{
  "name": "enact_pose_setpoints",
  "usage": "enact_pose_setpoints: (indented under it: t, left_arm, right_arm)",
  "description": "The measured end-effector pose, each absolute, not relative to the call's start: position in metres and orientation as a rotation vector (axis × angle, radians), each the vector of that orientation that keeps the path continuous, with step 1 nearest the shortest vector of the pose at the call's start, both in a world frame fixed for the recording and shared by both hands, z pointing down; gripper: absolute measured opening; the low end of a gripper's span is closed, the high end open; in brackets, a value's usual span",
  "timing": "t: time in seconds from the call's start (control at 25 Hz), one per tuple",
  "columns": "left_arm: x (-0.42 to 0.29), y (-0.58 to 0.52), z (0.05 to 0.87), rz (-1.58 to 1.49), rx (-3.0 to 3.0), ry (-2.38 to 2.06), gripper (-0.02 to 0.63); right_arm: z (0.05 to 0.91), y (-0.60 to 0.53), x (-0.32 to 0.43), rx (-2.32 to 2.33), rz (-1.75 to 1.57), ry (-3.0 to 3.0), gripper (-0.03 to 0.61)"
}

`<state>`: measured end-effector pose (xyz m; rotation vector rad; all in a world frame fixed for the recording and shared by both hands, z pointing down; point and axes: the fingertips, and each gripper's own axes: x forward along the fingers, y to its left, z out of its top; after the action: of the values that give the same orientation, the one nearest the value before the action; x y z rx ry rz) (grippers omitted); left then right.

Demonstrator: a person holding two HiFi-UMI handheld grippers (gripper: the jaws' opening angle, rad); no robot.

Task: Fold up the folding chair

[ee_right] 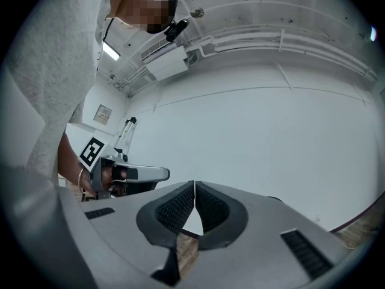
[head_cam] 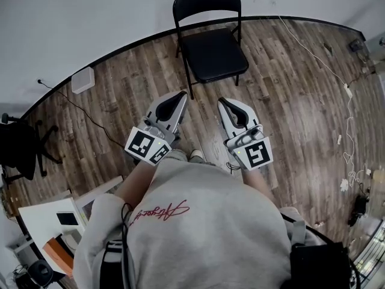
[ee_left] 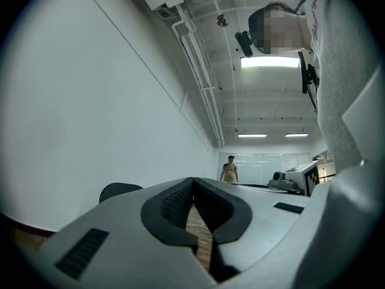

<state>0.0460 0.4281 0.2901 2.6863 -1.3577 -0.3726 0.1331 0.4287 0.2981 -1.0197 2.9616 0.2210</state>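
**Item:** chair [head_cam: 207,38]. Black folding type, open and upright, seat down, back toward the wall [head_cam: 90,17].

**Place:** on the wood floor [head_cam: 289,101], ahead of both sets of jaw tips and well apart from them, roughly on the line between the two. In the left gripper view its backrest [ee_left: 117,190] shows left of the jaws.

**Tools:**
- left gripper [head_cam: 179,96]: jaws together, nothing between the pads.
- right gripper [head_cam: 224,103]: jaws together, likewise empty.
- Neither touches the chair.

**Handling (judged):**
- The tube frame looks like metal: stiff, and fairly heavy for a jaw grip.
- The painted tube is likely slippery.
- The padded seat and back should give a little under pressure.
- The hinged parts may swing or pinch.
- Not fragile.
- Best holds: the backrest's top rail in one gripper and the seat's front edge in the other, lifting the seat toward the back. The jaws must open first.

**Writing:**
- Red script runs across the back of the person's grey sweatshirt [head_cam: 159,211]; it is not legible.
- Each gripper carries square black-and-white markers with no text.
- No brand or label can be seen on the chair.
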Motion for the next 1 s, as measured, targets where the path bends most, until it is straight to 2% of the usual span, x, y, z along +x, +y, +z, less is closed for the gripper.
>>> enact_pose_setpoints:
  t: [0.28, 0.56, 1.0]
  left_arm:
    - [0.049, 0.412, 0.288, -0.384, 2.653, -1.445, 0.015]
    - [0.024, 0.36, 0.299, -0.341, 2.601, -1.537, 0.015]
    - [-0.033, 0.194, 0.317, -0.291, 2.619, -1.447, 0.017]
  right_arm:
    - [0.299, 0.41, 0.141, -0.96, 0.242, 2.979, 0.017]
    - [0.305, 0.367, 0.117, -0.921, 0.397, 3.018, 0.017]
    - [0.322, 0.209, 0.061, -1.026, 0.398, 3.034, 0.017]
